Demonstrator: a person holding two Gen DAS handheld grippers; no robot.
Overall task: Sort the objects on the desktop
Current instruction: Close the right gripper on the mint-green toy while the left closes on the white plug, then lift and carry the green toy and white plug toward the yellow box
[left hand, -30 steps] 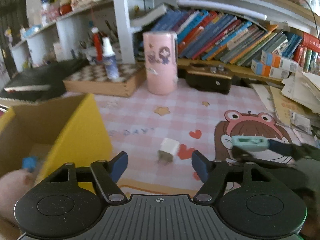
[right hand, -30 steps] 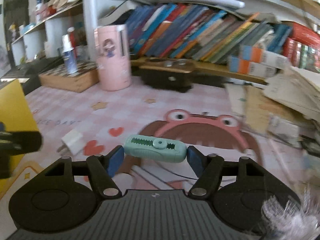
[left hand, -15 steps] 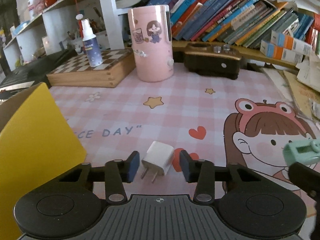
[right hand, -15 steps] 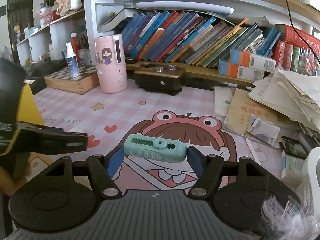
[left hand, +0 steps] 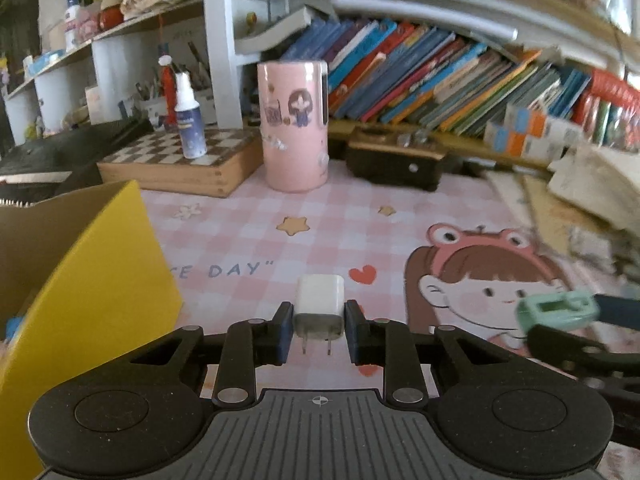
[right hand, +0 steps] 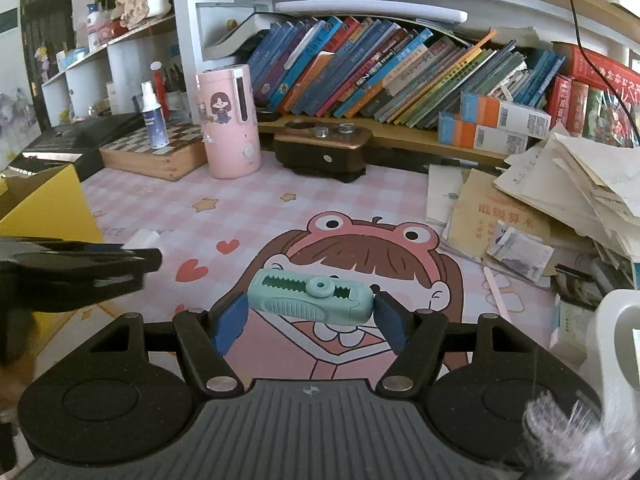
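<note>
The left gripper (left hand: 319, 326) clamped a white charger plug (left hand: 320, 312), prongs toward the camera, just right of the yellow box (left hand: 96, 280) on the pink checked desk mat (left hand: 320, 224). The right gripper (right hand: 310, 316) gripped a teal crocodile-shaped clip (right hand: 310, 298) lengthwise, farther right of the box, over the mat's cartoon girl.

The bench (right hand: 248, 216) is covered by a pink checked cartoon mat. Directly on it stand a pink cylinder (right hand: 232, 120), a wooden chessboard box (right hand: 160, 152), a yellow box (left hand: 80, 280) and, at right, loose papers (right hand: 560, 192).
</note>
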